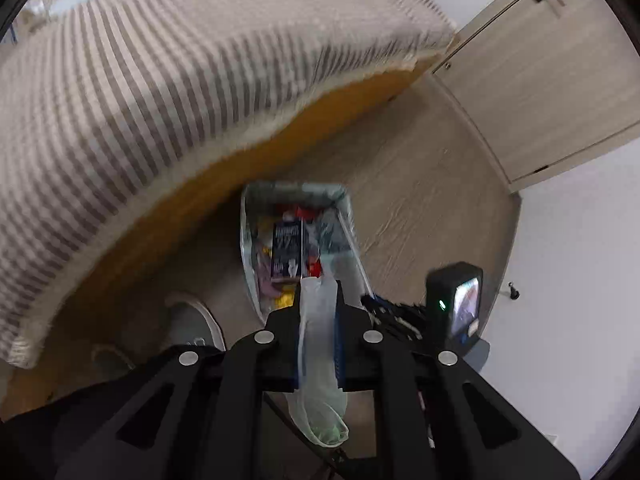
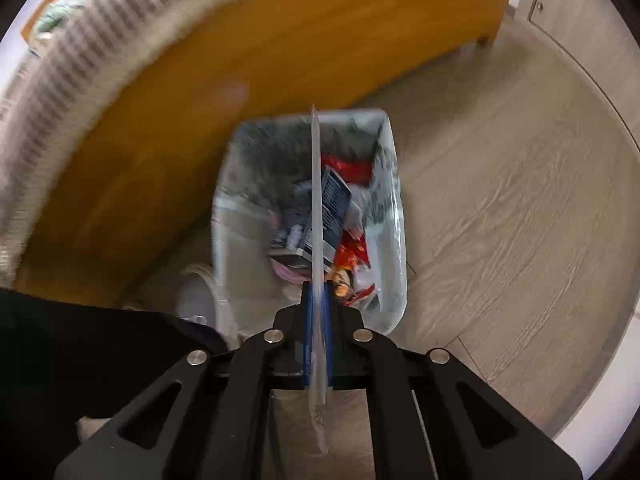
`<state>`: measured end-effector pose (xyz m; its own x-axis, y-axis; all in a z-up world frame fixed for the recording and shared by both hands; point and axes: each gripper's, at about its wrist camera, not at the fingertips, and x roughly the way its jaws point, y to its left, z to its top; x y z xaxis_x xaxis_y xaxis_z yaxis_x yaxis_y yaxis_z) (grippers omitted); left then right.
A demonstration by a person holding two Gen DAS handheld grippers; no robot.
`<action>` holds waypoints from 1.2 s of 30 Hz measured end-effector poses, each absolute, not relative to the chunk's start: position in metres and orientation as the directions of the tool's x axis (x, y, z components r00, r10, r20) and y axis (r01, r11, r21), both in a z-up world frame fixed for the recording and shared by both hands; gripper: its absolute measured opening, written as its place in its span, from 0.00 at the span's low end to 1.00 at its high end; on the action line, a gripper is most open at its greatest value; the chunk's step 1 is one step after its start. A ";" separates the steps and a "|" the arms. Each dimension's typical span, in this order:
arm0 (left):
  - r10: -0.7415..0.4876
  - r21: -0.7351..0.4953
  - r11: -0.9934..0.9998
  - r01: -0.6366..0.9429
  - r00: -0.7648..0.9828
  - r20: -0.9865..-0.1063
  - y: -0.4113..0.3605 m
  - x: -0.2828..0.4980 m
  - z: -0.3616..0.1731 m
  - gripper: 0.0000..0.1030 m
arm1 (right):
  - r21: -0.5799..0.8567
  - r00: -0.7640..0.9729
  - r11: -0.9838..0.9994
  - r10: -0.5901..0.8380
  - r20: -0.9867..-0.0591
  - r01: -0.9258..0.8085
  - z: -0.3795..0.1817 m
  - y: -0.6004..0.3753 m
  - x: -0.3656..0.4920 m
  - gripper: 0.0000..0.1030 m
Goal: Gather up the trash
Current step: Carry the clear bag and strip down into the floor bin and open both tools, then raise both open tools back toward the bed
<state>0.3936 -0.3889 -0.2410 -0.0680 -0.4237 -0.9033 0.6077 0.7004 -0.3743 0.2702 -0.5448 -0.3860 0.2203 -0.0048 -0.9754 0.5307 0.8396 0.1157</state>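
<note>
Above the lined bin (image 2: pixel 394 216) beside the bed (image 1: pixel 160 80), left gripper (image 1: pixel 318 292) clamps a pale bag (image 1: pixel 320 360), right gripper (image 2: pixel 318 292) clamps clear plastic (image 2: pixel 316 200); release both squarely over the opening.

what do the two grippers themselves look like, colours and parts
Both look alike. The left gripper and right gripper are matte black, with angular linkage arms carrying triangular cut-outs and round silver pivot pins. Their fingers are lined with blue pads. In the left wrist view, the other gripper's black camera shows a lit screen and a small green light. No cables or sleeves are clearly visible.
</note>
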 end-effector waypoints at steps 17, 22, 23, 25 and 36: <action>-0.102 -0.288 0.767 0.573 -0.334 -0.937 -0.475 0.369 -0.430 0.11 | 0.134 0.370 0.713 -0.186 -0.910 0.688 -0.385 -0.603 0.220 0.63; -0.055 -0.181 0.759 0.625 -0.215 -0.975 -0.497 0.362 -0.456 0.51 | 0.103 0.322 0.706 -0.184 -0.929 0.701 -0.389 -0.596 0.210 0.63; -0.036 -0.176 0.770 0.613 -0.234 -0.972 -0.497 0.363 -0.464 0.66 | 0.102 0.316 0.709 -0.177 -0.932 0.698 -0.391 -0.594 0.209 0.63; -0.007 -0.186 0.790 0.585 -0.295 -0.956 -0.493 0.363 -0.480 0.66 | 0.105 0.316 0.717 -0.167 -0.934 0.689 -0.389 -0.588 0.211 0.63; 0.006 -0.139 0.819 0.557 -0.251 -0.968 -0.465 0.373 -0.446 0.70 | 0.101 0.364 0.742 -0.202 -0.909 0.663 -0.335 -0.582 0.219 0.63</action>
<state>0.3730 -0.4650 -0.4463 -0.2506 0.0056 -0.9681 0.5573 0.8185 -0.1395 0.2190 -0.5824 -0.3350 0.3643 -0.2024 -0.9090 0.6632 0.7417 0.1006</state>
